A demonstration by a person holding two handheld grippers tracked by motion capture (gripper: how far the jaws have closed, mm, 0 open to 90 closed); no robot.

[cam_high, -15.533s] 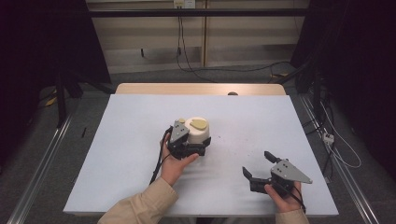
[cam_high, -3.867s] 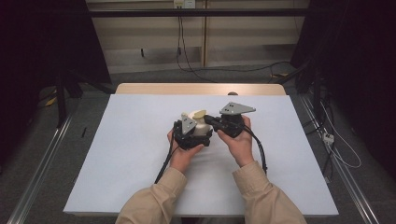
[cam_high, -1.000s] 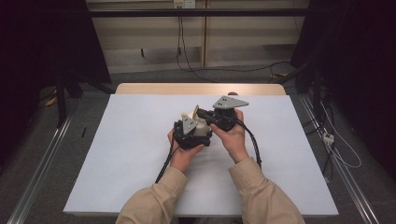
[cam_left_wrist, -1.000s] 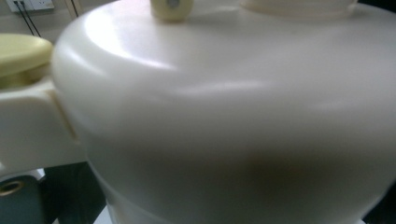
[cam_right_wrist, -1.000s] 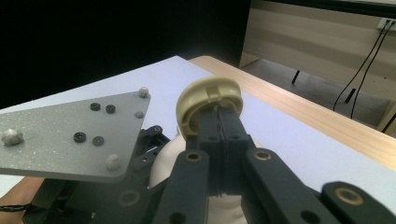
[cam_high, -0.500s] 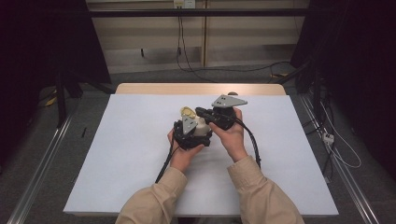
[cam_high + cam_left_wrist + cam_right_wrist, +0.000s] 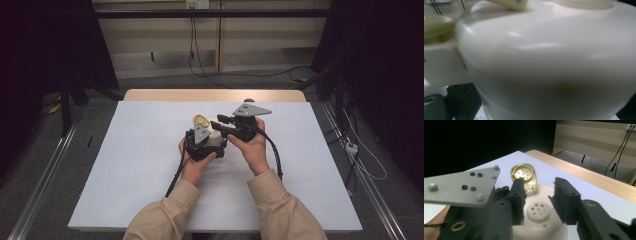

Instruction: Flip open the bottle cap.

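A cream-white container (image 7: 216, 138) sits in my left gripper (image 7: 212, 143), which is shut on its body just above the white table; the container's wall (image 7: 549, 62) is right up against the left gripper view. Its yellowish flip lid (image 7: 201, 120) (image 7: 524, 176) stands open, hinged back from a perforated top (image 7: 538, 211). My right gripper (image 7: 220, 124) (image 7: 537, 202) reaches in from the right. Its jaws have just been opening and now stand apart either side of the perforated top, pressing on nothing.
The white table top (image 7: 125, 165) has bare room to the left, right and front of the hands. A wooden strip (image 7: 215, 95) runs along its far edge. Cables (image 7: 272, 155) trail from both grippers, and more lie on the floor behind.
The right gripper's jaws have parted from a shut state and let go of the lid, which stays flipped open. Both hands have kept almost still.
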